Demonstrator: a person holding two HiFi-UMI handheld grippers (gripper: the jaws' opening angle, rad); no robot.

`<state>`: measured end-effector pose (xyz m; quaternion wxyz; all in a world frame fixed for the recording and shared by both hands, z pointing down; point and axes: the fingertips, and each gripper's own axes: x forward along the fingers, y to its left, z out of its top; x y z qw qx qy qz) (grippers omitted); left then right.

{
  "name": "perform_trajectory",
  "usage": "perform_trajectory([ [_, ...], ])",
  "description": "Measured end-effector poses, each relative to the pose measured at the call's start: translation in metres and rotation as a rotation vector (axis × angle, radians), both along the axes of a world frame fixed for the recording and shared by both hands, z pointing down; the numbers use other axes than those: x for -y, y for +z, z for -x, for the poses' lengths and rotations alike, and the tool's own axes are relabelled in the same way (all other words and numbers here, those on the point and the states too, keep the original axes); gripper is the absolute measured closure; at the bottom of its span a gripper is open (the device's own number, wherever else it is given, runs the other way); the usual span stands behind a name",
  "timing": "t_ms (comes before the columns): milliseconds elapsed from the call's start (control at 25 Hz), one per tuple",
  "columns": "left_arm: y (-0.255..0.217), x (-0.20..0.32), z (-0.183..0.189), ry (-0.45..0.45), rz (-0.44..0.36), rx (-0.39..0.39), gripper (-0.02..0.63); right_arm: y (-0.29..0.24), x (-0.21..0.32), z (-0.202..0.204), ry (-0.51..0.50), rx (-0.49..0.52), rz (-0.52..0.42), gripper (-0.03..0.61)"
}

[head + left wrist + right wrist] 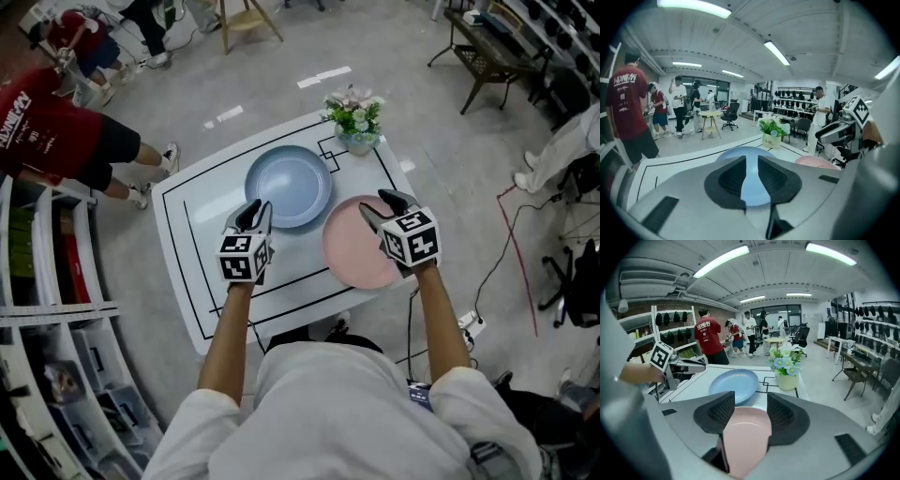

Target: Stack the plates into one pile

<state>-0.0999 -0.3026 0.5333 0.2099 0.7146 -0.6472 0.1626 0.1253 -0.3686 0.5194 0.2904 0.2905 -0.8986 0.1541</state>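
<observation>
Risk: pink plate (352, 248) near table (197, 272) edge; right gripper (380, 208) and left gripper (255, 216) both released, empty; shallow rim pinch may slip, shove plate off.

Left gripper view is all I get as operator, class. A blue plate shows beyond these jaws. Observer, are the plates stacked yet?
Observer: No. The head view shows the blue plate and the pink plate lying side by side on the table.
Operator: Is the right gripper holding the pink one?
Observer: No. In the right gripper view the right gripper has its jaws apart and grips nothing. The pink plate lies beyond them.
</observation>
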Motion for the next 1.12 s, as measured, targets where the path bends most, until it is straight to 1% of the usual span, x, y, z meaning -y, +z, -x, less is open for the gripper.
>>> perform_trajectory([
  [80, 0.008, 0.0, 0.029, -0.033, 0.016, -0.031, 0.526, 0.006, 0.007, 0.025, -0.008, -0.014, 0.015, 0.35],
  [200, 0.027, 0.002, 0.067, -0.063, 0.055, -0.069, 0.526, 0.011, 0.013, 0.058, 0.009, -0.016, 0.032, 0.351],
  [280, 0.049, 0.007, 0.085, -0.085, 0.109, -0.123, 0.524, 0.012, 0.015, 0.076, 0.019, -0.026, 0.036, 0.351],
  [360, 0.076, 0.011, 0.096, -0.106, 0.175, -0.192, 0.504, 0.013, 0.015, 0.089, 0.024, -0.042, 0.038, 0.353],
  [480, 0.107, 0.017, 0.106, -0.122, 0.237, -0.276, 0.487, 0.017, 0.013, 0.104, 0.034, -0.067, 0.041, 0.353],
  [600, 0.121, 0.026, 0.109, -0.128, 0.25, -0.355, 0.482, 0.018, 0.011, 0.113, 0.058, -0.079, 0.042, 0.353],
  [760, 0.132, 0.033, 0.106, -0.137, 0.257, -0.447, 0.48, 0.021, 0.001, 0.115, 0.097, -0.093, 0.05, 0.353],
  [880, 0.133, 0.038, 0.107, -0.152, 0.251, -0.476, 0.484, 0.023, -0.005, 0.111, 0.134, -0.099, 0.055, 0.354],
  [1000, 0.133, 0.041, 0.106, -0.163, 0.253, -0.483, 0.527, 0.021, -0.011, 0.105, 0.174, -0.097, 0.051, 0.361],
  [1120, 0.134, 0.041, 0.107, -0.197, 0.251, -0.525, 0.541, 0.02, -0.017, 0.096, 0.212, -0.102, 0.053, 0.375],
])
